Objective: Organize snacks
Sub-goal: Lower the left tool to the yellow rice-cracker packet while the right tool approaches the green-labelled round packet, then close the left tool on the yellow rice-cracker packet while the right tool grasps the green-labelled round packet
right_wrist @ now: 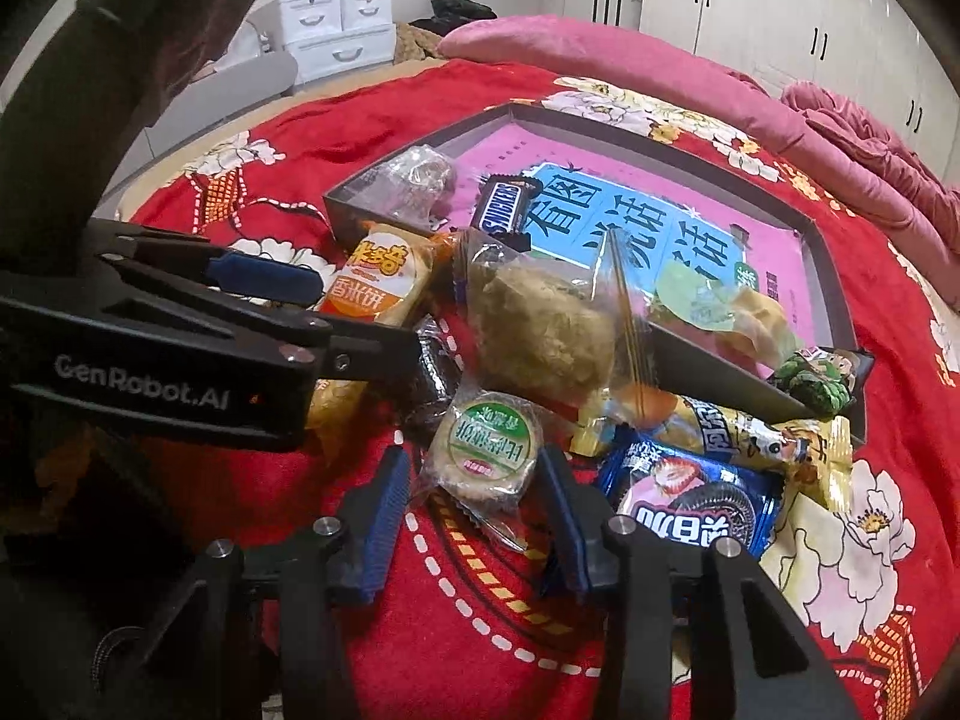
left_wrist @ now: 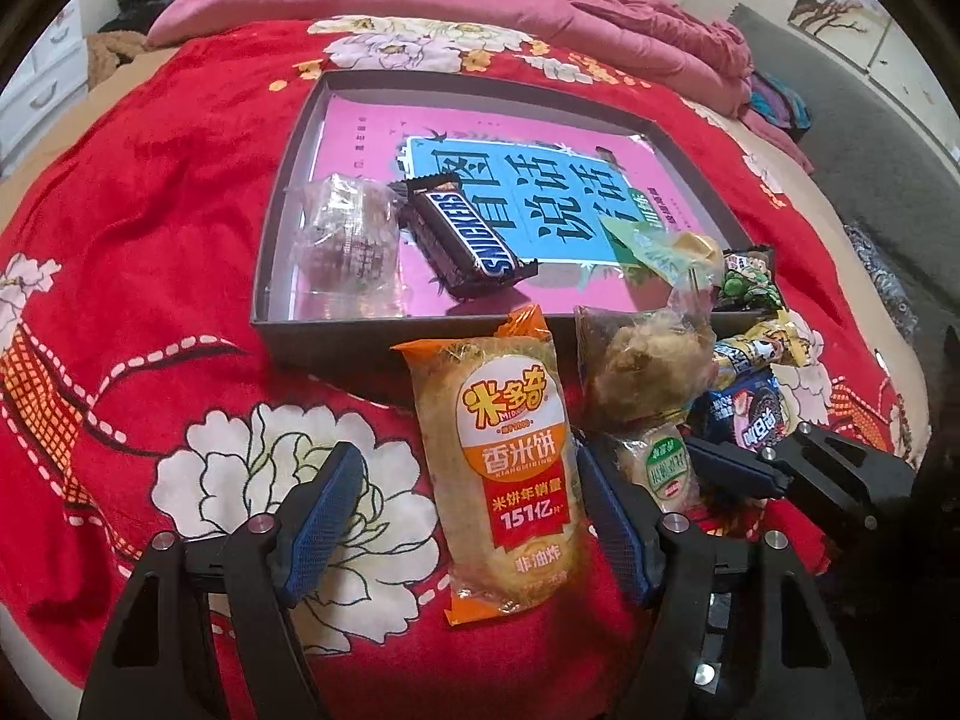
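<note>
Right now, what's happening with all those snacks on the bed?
A person is sorting snacks into a shallow box on the bed, using a gripper in each hand. A Snickers bar and a clear-wrapped cake already lie in the box. The left gripper sits open around the orange rice cracker pack, not squeezing it. The right gripper straddles the small green-label cake; whether it grips is unclear. More snacks sit piled beside the box.
</note>
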{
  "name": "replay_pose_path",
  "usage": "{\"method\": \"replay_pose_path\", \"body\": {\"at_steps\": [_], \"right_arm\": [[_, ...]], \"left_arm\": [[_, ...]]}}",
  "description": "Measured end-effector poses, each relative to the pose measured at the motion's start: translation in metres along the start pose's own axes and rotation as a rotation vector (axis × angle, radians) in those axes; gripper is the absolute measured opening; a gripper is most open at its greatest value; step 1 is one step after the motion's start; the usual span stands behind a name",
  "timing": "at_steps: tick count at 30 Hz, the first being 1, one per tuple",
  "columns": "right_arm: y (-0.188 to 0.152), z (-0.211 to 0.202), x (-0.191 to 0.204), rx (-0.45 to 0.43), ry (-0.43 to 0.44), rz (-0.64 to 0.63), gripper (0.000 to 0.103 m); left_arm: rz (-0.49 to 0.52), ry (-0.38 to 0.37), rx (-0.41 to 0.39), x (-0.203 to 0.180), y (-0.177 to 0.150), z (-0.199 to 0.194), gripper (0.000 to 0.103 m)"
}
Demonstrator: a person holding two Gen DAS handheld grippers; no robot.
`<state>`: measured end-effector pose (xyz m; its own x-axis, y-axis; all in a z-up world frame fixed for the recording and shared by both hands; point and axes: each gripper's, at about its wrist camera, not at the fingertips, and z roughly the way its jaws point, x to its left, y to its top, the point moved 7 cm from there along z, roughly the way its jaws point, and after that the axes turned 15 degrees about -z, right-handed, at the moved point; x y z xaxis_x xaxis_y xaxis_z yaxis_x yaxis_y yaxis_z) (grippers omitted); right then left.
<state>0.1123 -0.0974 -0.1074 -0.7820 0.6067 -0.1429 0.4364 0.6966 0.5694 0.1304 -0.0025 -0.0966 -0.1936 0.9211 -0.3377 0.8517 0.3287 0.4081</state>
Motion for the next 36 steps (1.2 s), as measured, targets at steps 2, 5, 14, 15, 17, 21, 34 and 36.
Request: {"method": "replay_pose_path", "body": {"at_steps": [2, 5, 14, 15, 17, 21, 34, 36], "right_arm": [[0.001, 0.003, -0.001, 0.010, -0.009, 0.005, 0.045], [0.002, 0.009, -0.001, 0.026, -0.016, 0.013, 0.045], [0.000, 0.002, -0.005, 0.017, -0.006, 0.035, 0.037], [0.000, 0.000, -0.006, 0.012, -0.001, 0.042, 0.037], [-0.001, -0.006, -0.007, -0.008, 0.015, 0.055, 0.036], [-0.001, -0.017, -0.011, -0.040, 0.013, 0.065, 0.036], [0.009, -0.044, -0.023, -0.182, 0.073, 0.144, 0.036], [0.010, -0.043, -0.022, -0.177, 0.073, 0.140, 0.037]], "left_arm": [[-0.009, -0.015, 0.008, -0.002, -0.001, 0.000, 0.067], [-0.005, -0.017, 0.015, -0.004, -0.003, 0.001, 0.063], [0.008, -0.056, 0.034, -0.008, -0.006, -0.001, 0.047], [0.010, -0.057, 0.033, -0.008, -0.005, -0.002, 0.047], [0.018, -0.050, 0.025, -0.008, -0.006, -0.003, 0.043], [0.036, -0.041, 0.007, -0.008, -0.005, -0.007, 0.041], [0.044, -0.071, -0.072, -0.012, 0.004, -0.027, 0.040], [0.045, -0.076, -0.083, -0.013, 0.005, -0.030, 0.040]]}}
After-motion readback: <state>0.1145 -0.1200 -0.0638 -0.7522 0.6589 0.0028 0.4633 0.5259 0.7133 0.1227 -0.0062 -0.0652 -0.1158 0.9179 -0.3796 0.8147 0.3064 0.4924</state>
